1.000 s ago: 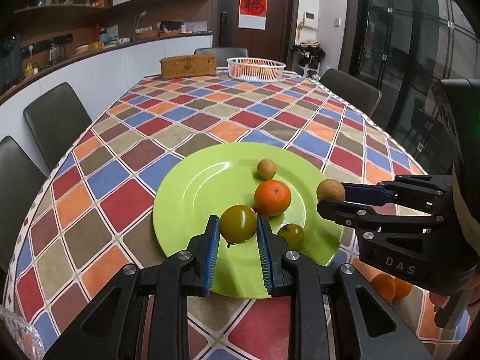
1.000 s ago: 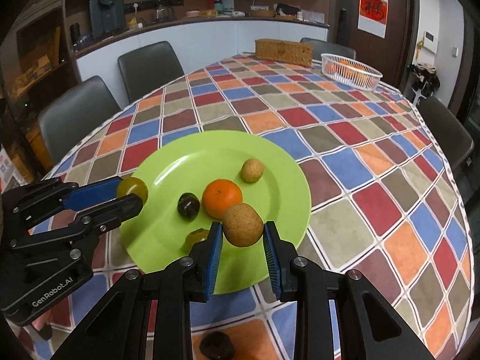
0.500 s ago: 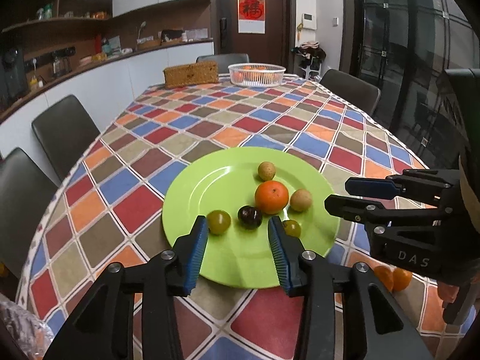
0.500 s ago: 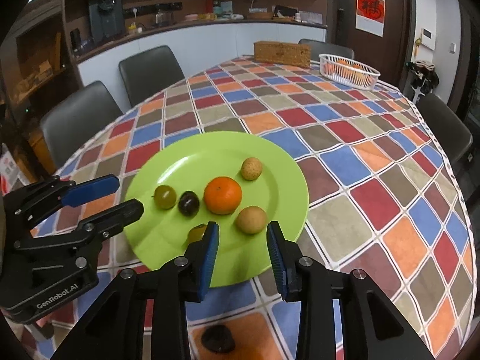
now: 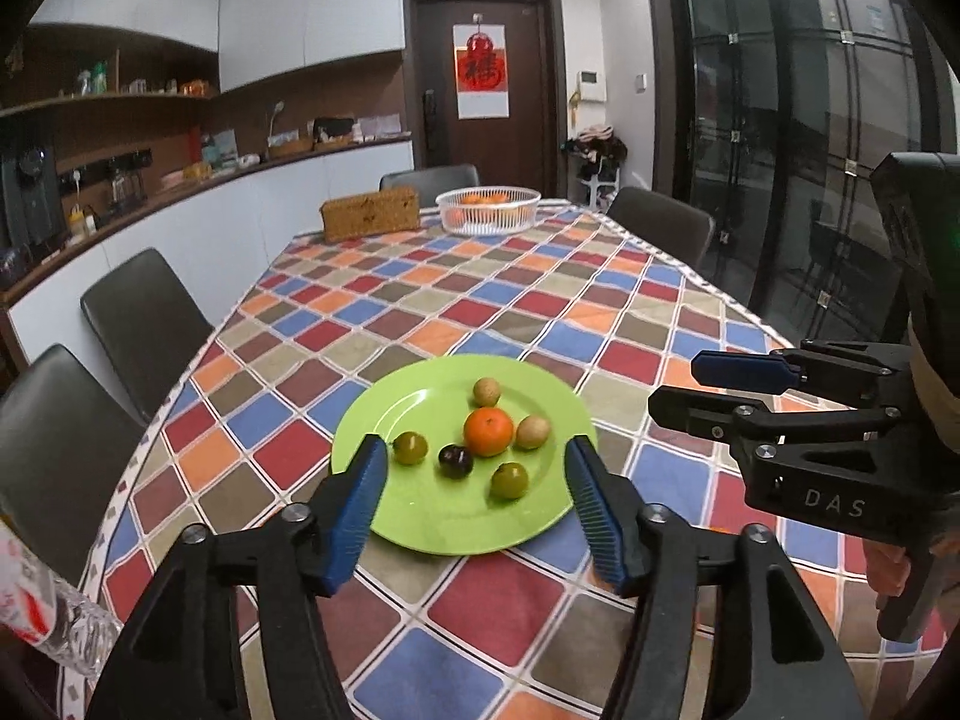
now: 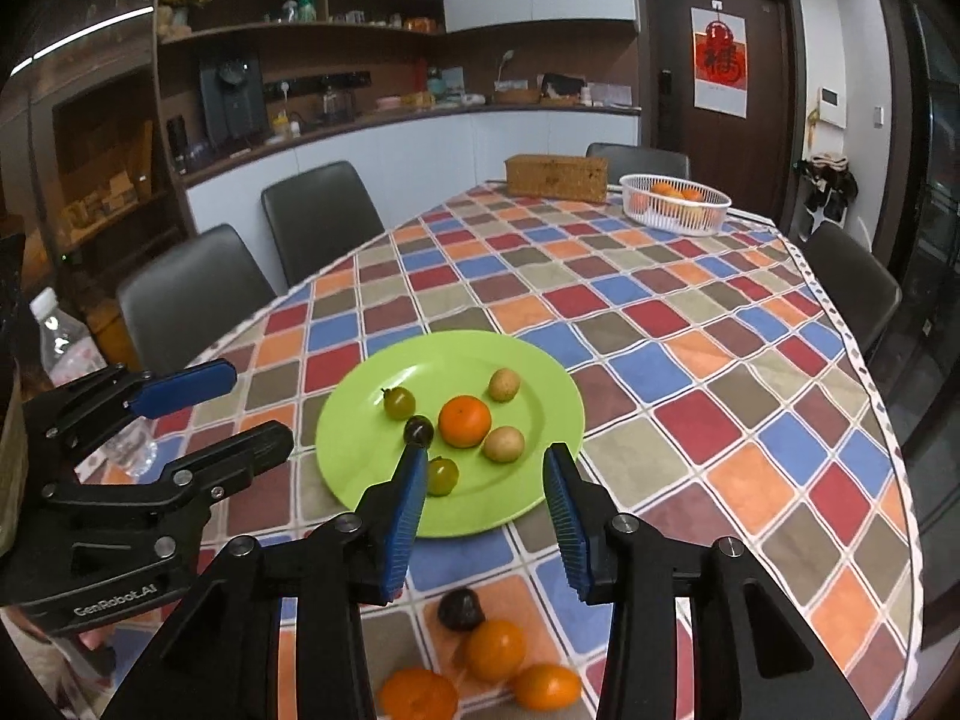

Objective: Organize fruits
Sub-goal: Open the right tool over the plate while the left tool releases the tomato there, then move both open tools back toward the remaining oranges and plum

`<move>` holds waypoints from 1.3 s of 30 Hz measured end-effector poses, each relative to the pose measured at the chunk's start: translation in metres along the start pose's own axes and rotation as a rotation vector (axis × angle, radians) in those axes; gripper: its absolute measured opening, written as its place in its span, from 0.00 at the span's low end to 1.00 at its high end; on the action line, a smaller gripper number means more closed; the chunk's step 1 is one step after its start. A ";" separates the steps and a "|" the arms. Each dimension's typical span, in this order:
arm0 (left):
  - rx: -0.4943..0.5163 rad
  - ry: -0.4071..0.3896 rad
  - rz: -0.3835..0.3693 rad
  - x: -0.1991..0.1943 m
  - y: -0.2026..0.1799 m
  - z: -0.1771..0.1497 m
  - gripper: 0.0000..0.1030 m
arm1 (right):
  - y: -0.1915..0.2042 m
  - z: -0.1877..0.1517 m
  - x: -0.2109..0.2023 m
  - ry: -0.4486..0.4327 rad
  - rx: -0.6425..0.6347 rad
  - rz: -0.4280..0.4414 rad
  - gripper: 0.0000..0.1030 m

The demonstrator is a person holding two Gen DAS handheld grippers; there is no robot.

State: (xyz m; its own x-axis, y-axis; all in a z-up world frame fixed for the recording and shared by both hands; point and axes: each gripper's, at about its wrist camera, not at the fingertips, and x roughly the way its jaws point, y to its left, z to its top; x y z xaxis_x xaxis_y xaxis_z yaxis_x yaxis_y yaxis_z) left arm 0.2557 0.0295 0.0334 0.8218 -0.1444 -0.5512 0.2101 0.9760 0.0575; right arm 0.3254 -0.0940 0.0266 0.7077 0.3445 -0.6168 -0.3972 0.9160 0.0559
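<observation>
Six fruits sit on the green plate (image 5: pixel 420 528); only the right view shows spare oranges (image 6: pixel 495 648) nearby; both claws, left (image 5: pixel 474 498) and right (image 6: pixel 486 510), just spread apart, empty, after dropping theirs.

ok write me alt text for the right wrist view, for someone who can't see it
A green plate on a checkered tablecloth holds six small fruits around an orange. The right gripper hangs open and empty over the plate's near edge, and the left gripper, also open, is at the left. More oranges and a dark fruit lie on the cloth nearer the camera.
</observation>
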 end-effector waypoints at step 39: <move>0.053 0.075 -0.078 -0.020 -0.086 -0.075 0.76 | -0.027 -0.091 -0.041 0.090 -0.104 0.014 0.45</move>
State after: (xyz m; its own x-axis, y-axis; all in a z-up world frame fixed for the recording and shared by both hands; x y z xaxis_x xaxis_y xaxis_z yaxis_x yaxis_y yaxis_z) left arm 0.1814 -0.0396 -0.0232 0.7607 -0.2050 -0.6159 0.3009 0.9521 0.0546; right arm 0.2539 -0.1519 -0.0207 0.6481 0.3330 -0.6849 -0.4684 0.8834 -0.0138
